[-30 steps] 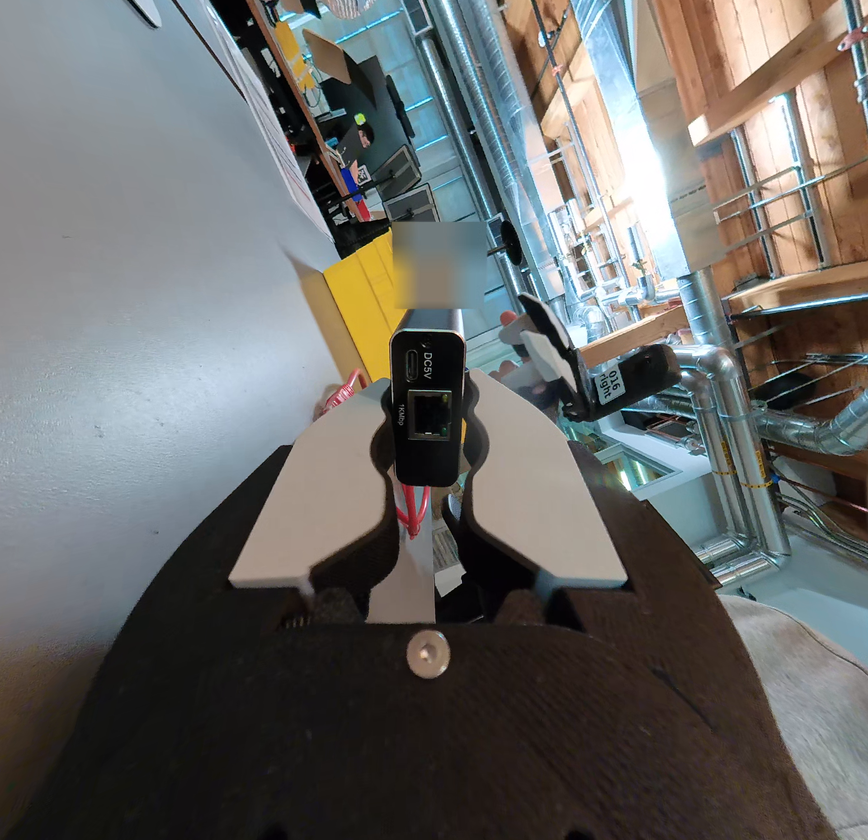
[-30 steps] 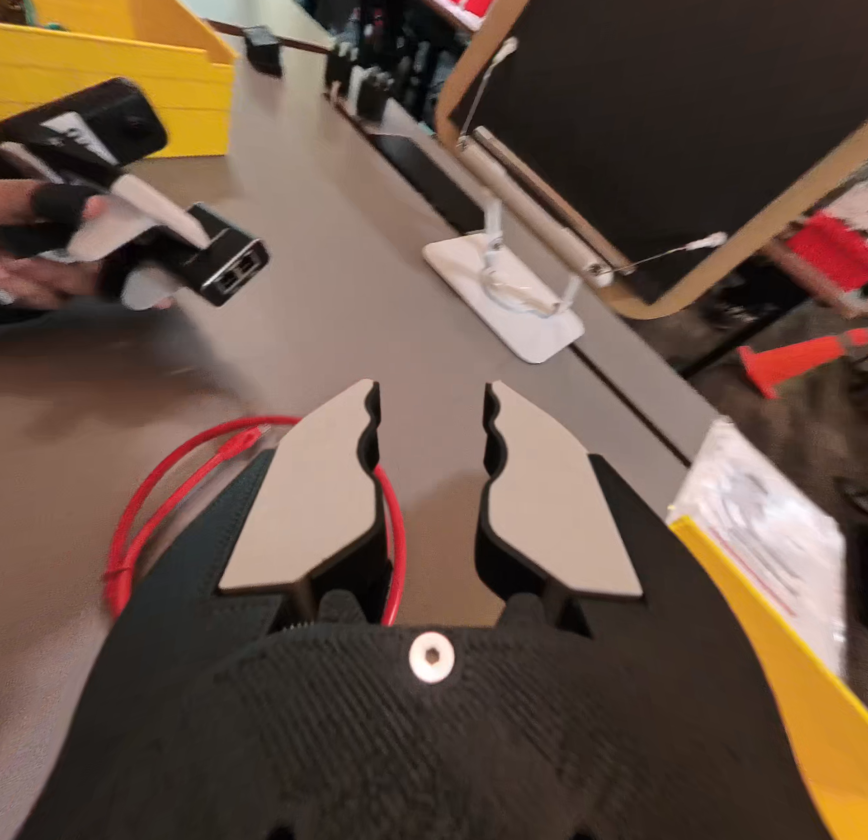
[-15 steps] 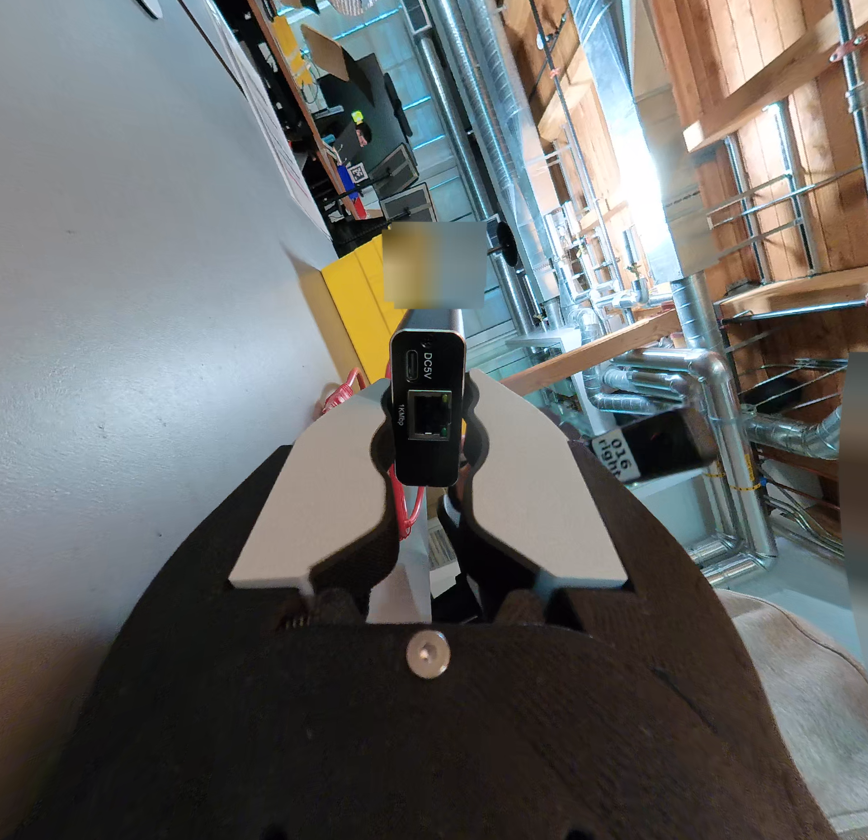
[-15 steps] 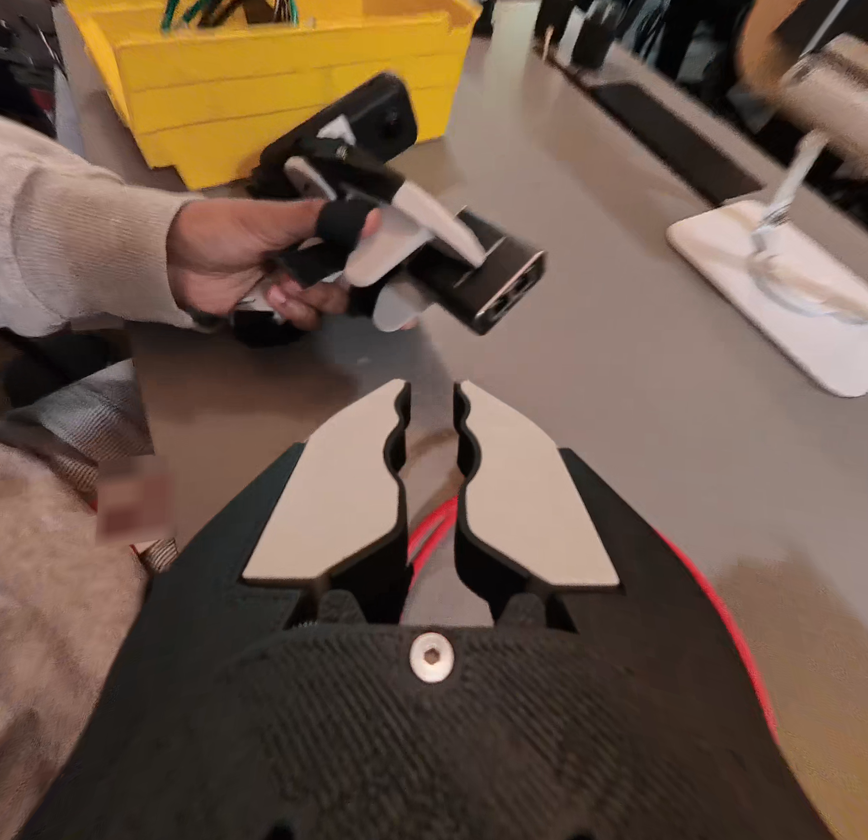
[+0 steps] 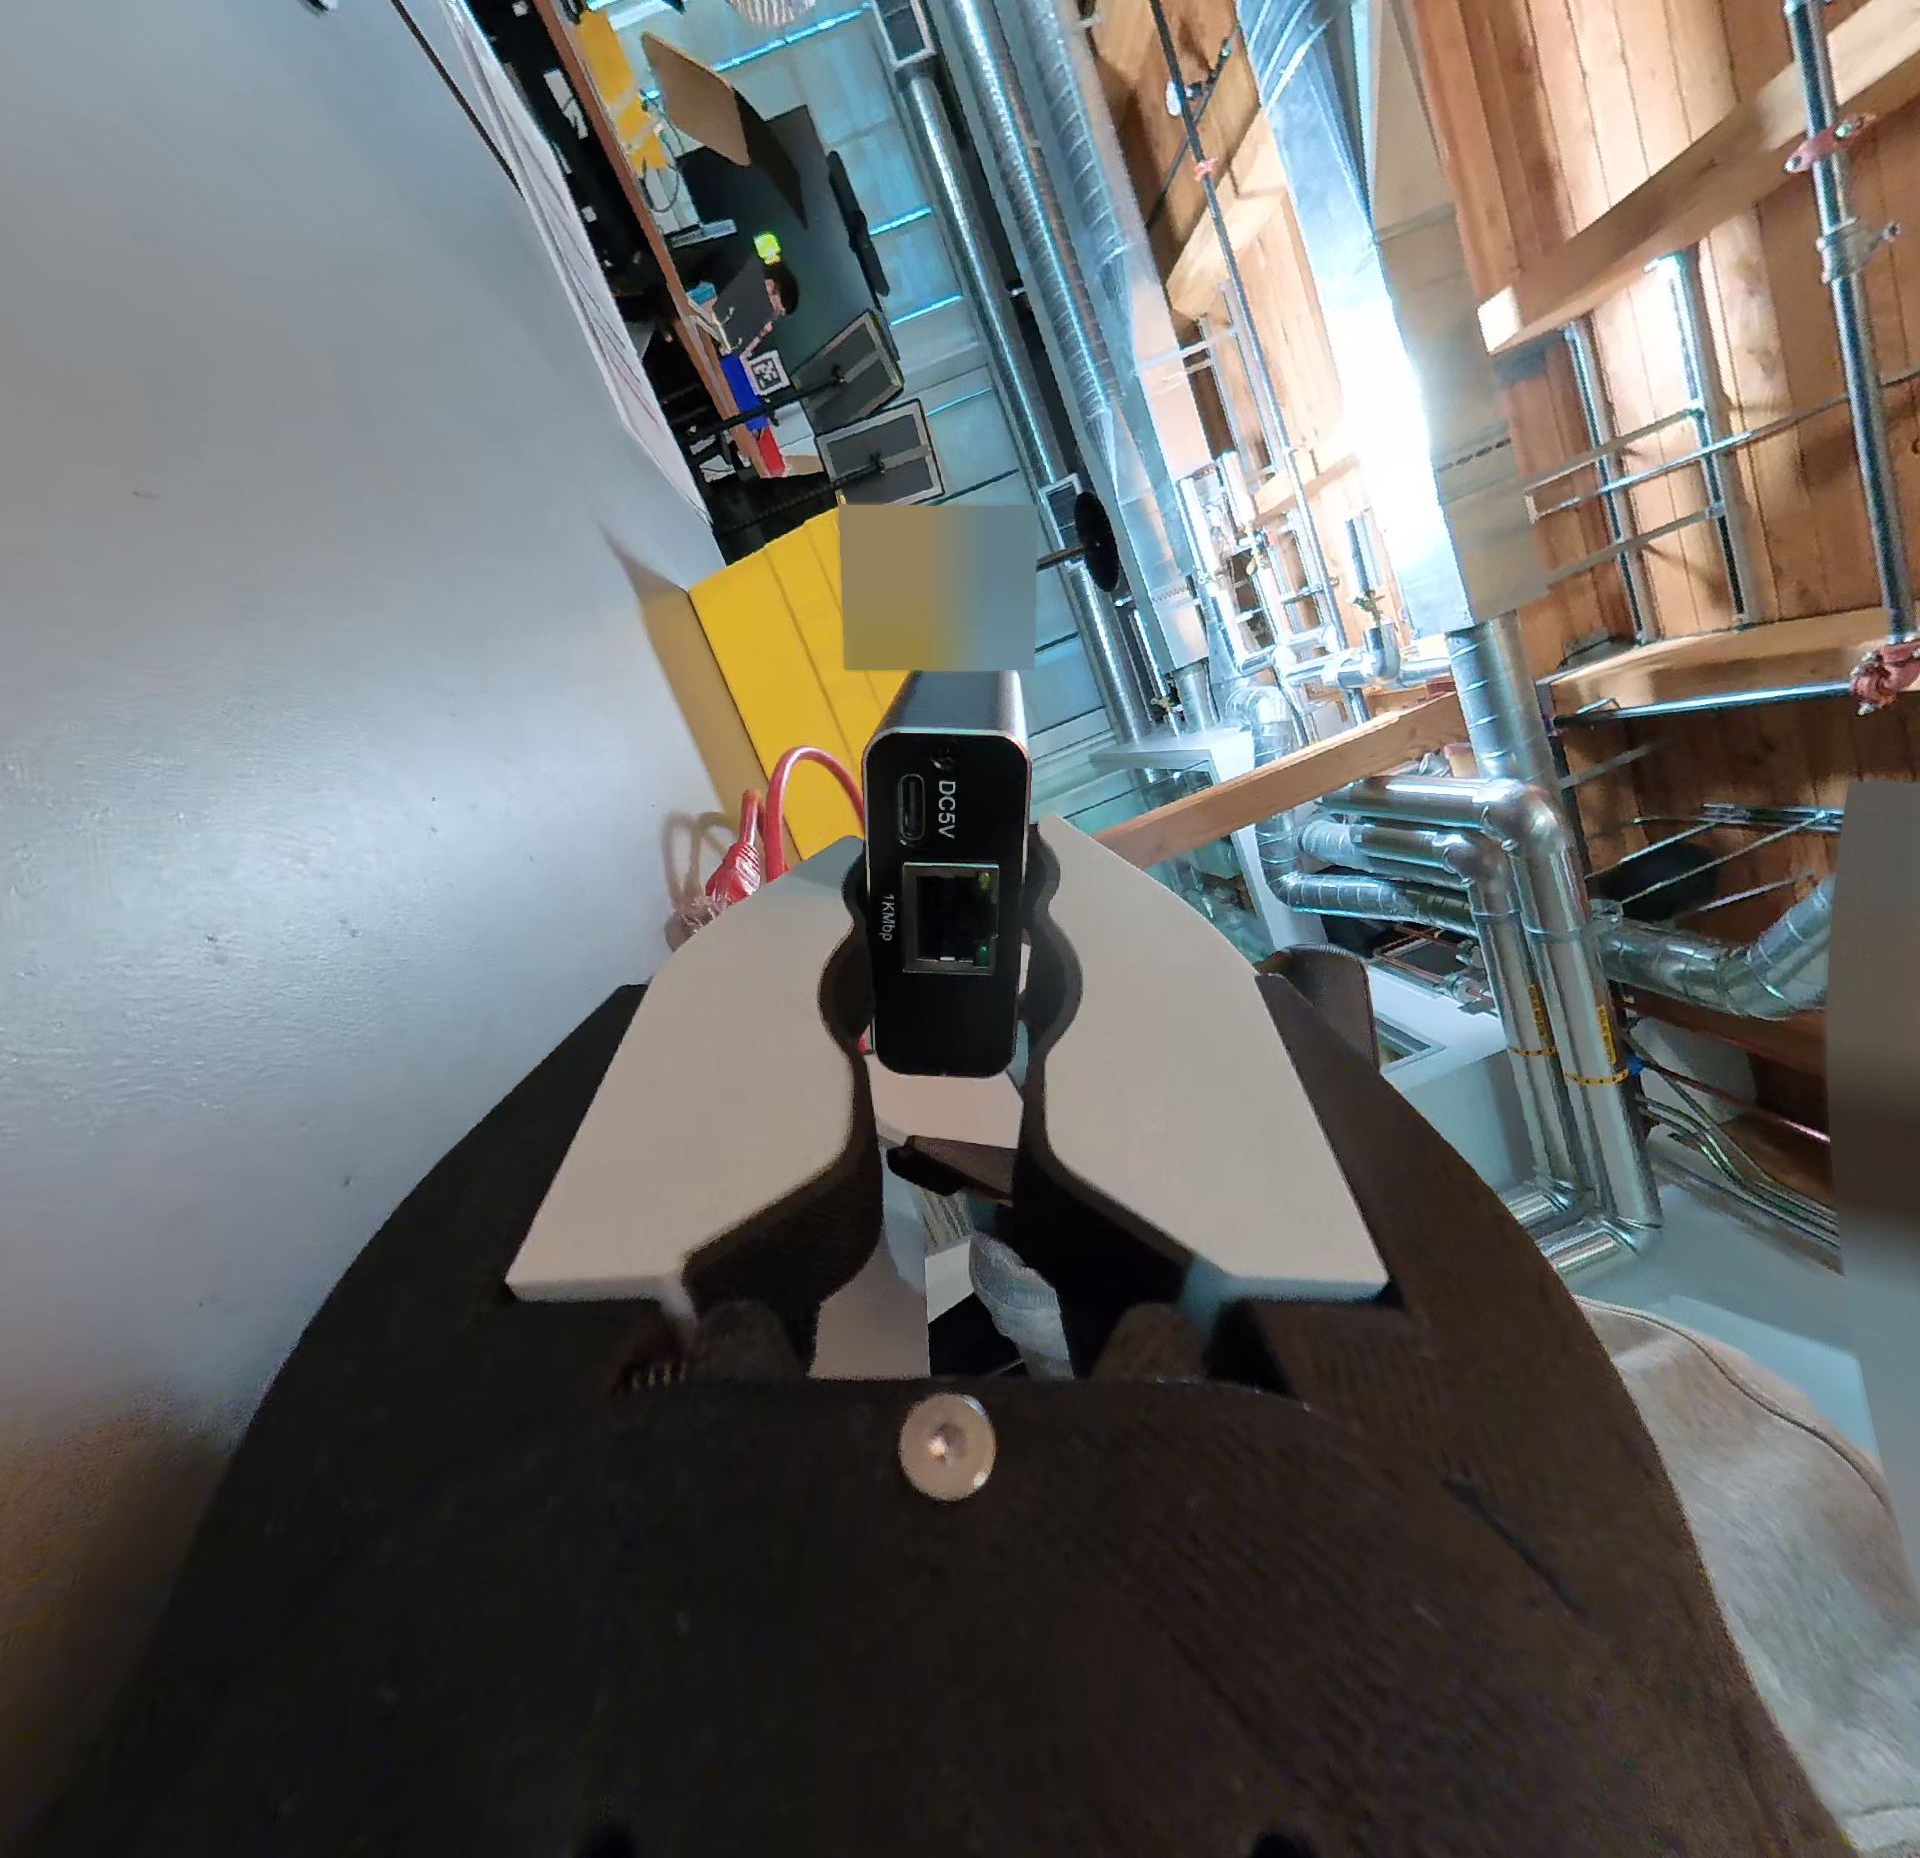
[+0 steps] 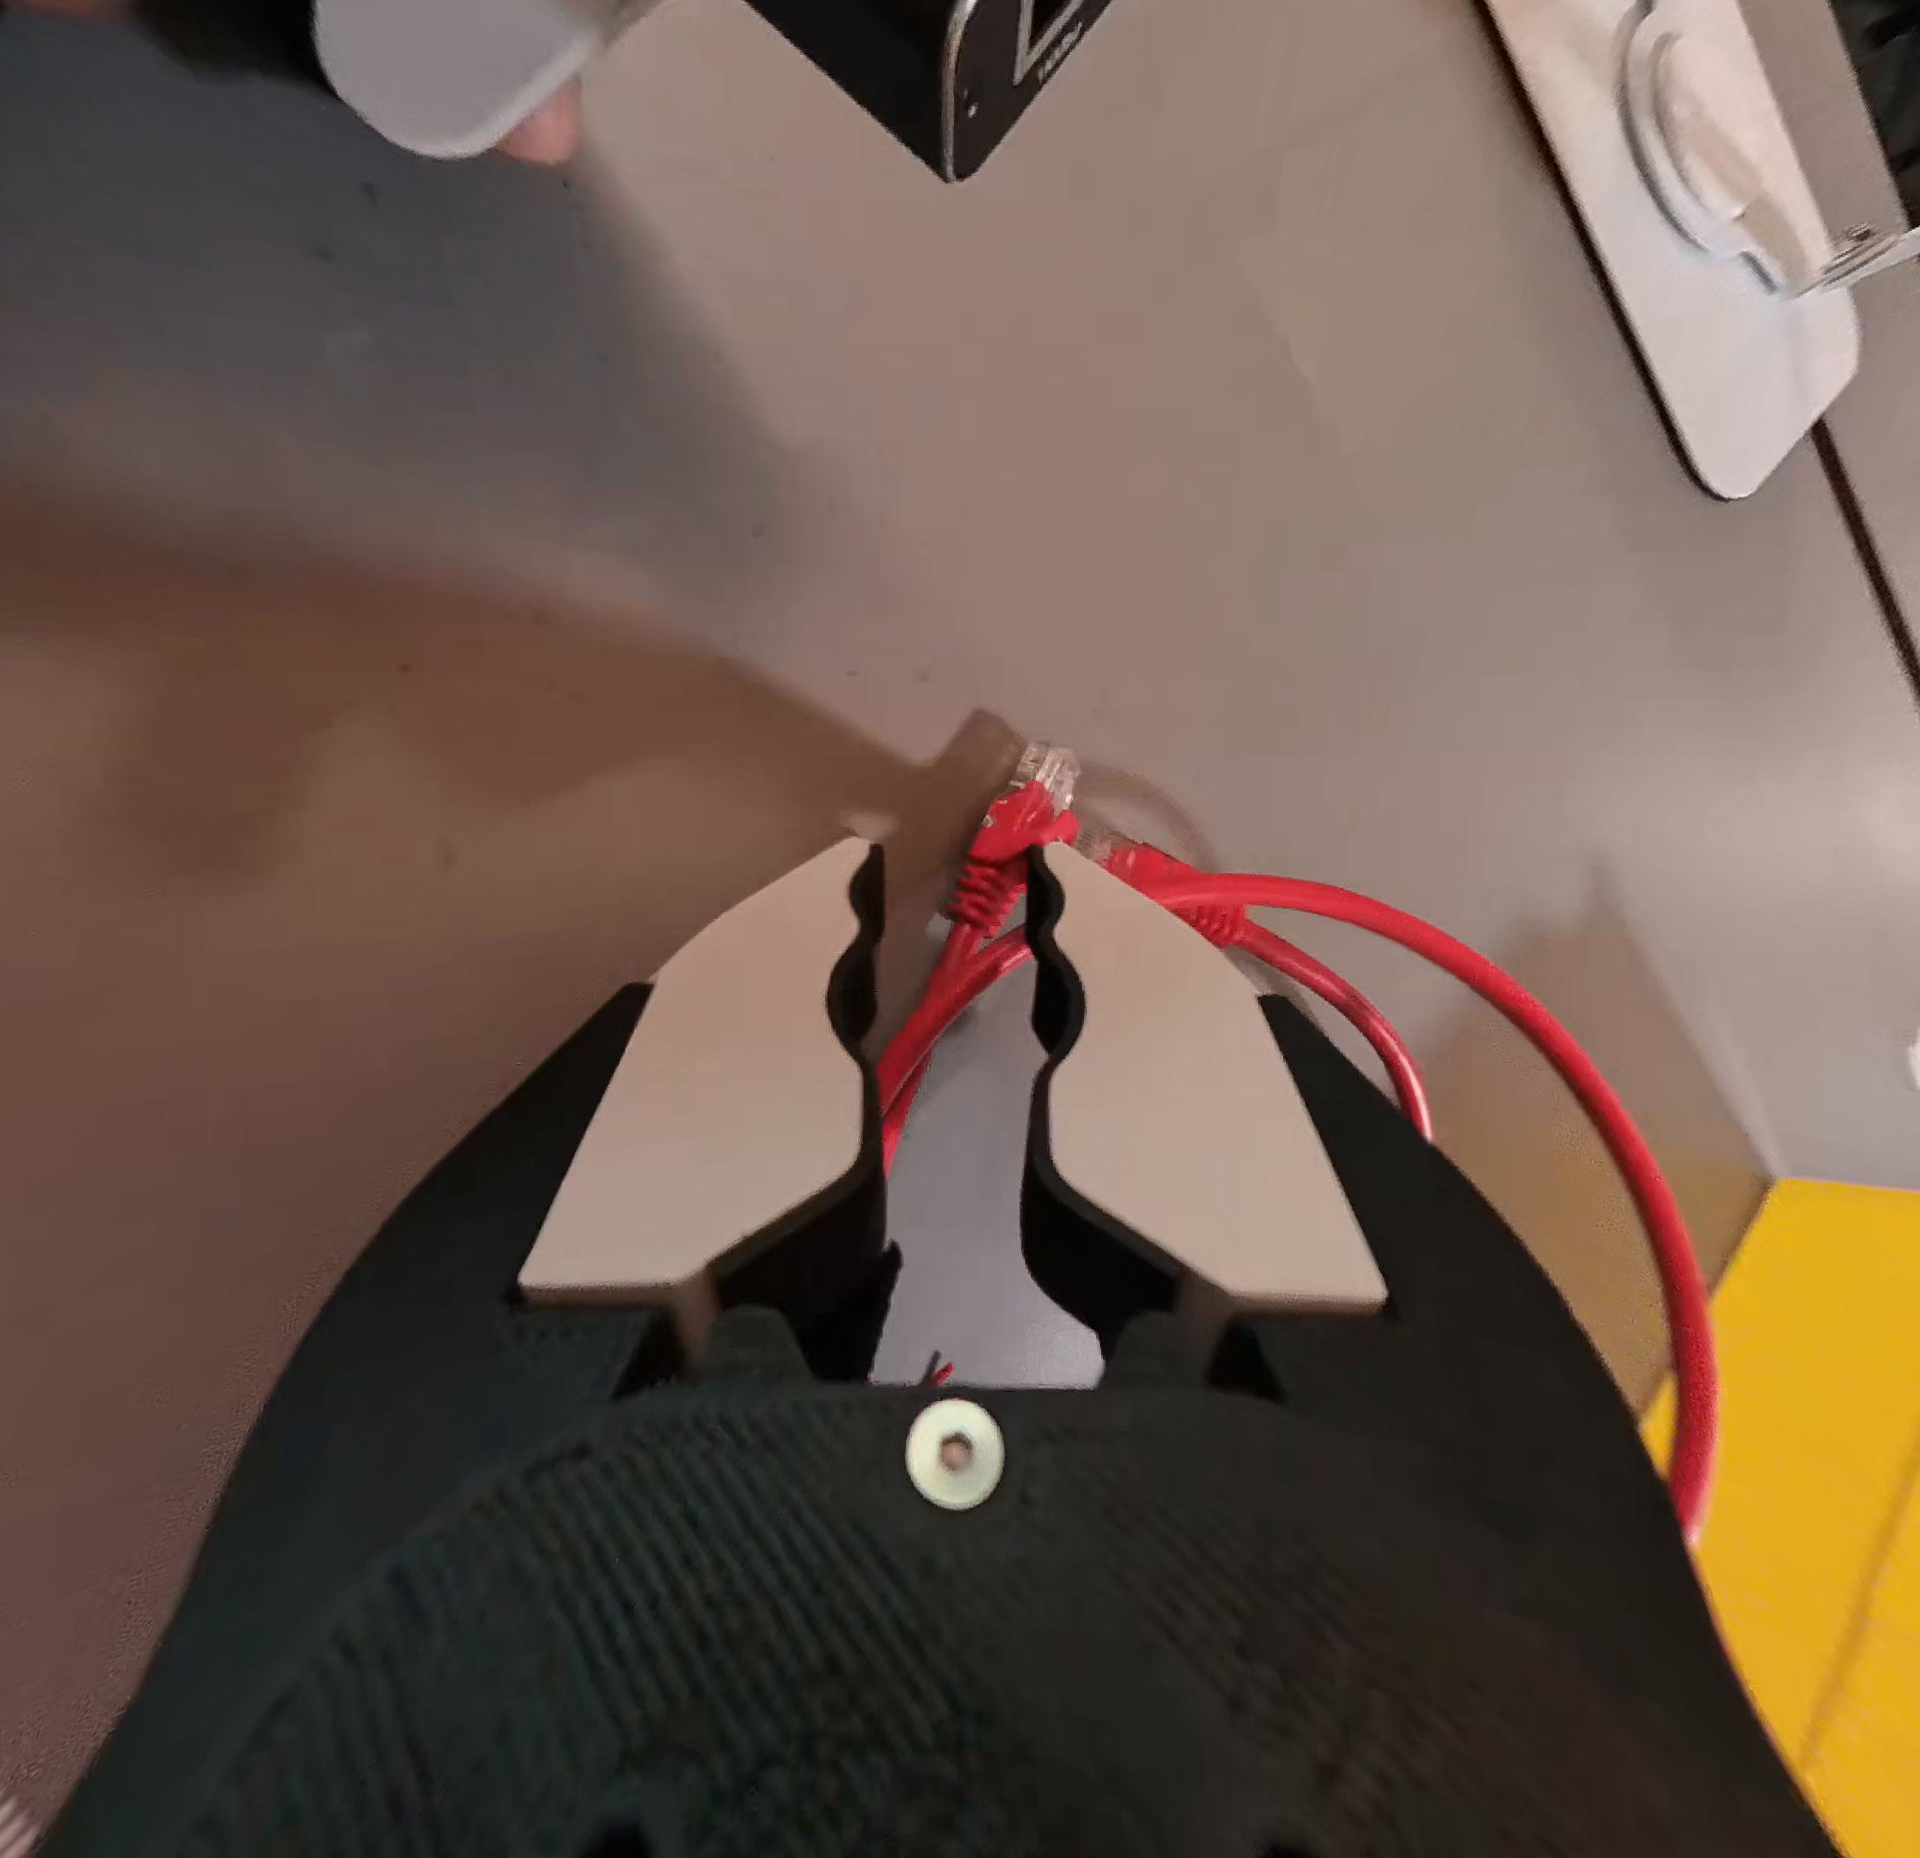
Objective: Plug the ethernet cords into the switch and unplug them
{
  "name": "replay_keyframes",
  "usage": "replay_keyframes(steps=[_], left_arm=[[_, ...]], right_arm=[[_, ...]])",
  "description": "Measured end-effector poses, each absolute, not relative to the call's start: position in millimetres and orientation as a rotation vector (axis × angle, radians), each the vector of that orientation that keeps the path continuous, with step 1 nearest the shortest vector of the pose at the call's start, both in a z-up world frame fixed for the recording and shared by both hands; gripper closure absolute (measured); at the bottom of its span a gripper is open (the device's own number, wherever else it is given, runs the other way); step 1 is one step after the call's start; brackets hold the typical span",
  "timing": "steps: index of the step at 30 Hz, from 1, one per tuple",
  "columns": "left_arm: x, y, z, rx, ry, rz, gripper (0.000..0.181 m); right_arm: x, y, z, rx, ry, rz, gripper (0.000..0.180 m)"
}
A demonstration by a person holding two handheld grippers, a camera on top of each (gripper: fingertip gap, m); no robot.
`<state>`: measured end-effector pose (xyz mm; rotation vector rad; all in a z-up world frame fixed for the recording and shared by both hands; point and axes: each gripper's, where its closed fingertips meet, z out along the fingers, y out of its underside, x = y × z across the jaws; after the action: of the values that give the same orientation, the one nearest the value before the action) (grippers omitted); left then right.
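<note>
My left gripper (image 5: 948, 878) is shut on a small black switch (image 5: 943, 904), held off the table with one port end facing the camera. The switch's other end (image 6: 935, 52) shows at the top of the right wrist view, with a left fingertip (image 6: 457, 52) beside it. A coiled red ethernet cord (image 6: 1434, 987) lies on the grey table (image 6: 1247, 561). My right gripper (image 6: 954, 852) is open, pointing down, with one red plug (image 6: 1013, 826) between its fingertips and near the right one. A second plug (image 6: 1127, 858) lies just right. Red cord also shows in the left wrist view (image 5: 805, 800).
A white flat stand base (image 6: 1683, 208) lies on the table at the upper right. A yellow bin edge (image 6: 1829, 1496) is at the lower right, and a yellow bin (image 5: 779, 655) shows beyond the switch in the left wrist view. A beige sleeve (image 5: 1766, 1548) is at lower right.
My right gripper has swung down over the red cord's plugs, narrowed midway and opened again. The left gripper still holds the switch, almost unmoved.
</note>
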<state>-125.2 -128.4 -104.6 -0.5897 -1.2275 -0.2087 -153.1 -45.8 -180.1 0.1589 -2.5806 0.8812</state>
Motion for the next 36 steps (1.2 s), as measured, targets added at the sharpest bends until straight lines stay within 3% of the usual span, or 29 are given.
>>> replay_keyframes(steps=[1,8,23,29,36], left_arm=[[-125.1,-128.1,-104.4,-0.591,-1.226,-0.209,0.155],[-125.5,-129.2,-104.9,-0.576,-1.225,-0.221,0.155],[-124.2,-118.8,-102.0,-0.588,-1.194,-0.291,0.155],[-116.0,-103.5,-91.4,-0.562,-1.092,-0.503,0.155],[-106.3,-67.2,-93.7,-0.599,-1.06,-0.749,0.154]], right_arm=[[-154.2,-45.3,-179.9,0.167,-2.573,0.872,0.153],[-164.2,-41.4,-179.8,0.122,-2.581,0.883,0.149],[-173.2,-52.7,-172.7,0.249,-2.576,1.075,0.168],[-155.0,-53.5,-106.0,0.611,-2.107,1.269,0.17],[-139.5,-36.4,-88.1,0.921,-1.702,1.104,0.17]])
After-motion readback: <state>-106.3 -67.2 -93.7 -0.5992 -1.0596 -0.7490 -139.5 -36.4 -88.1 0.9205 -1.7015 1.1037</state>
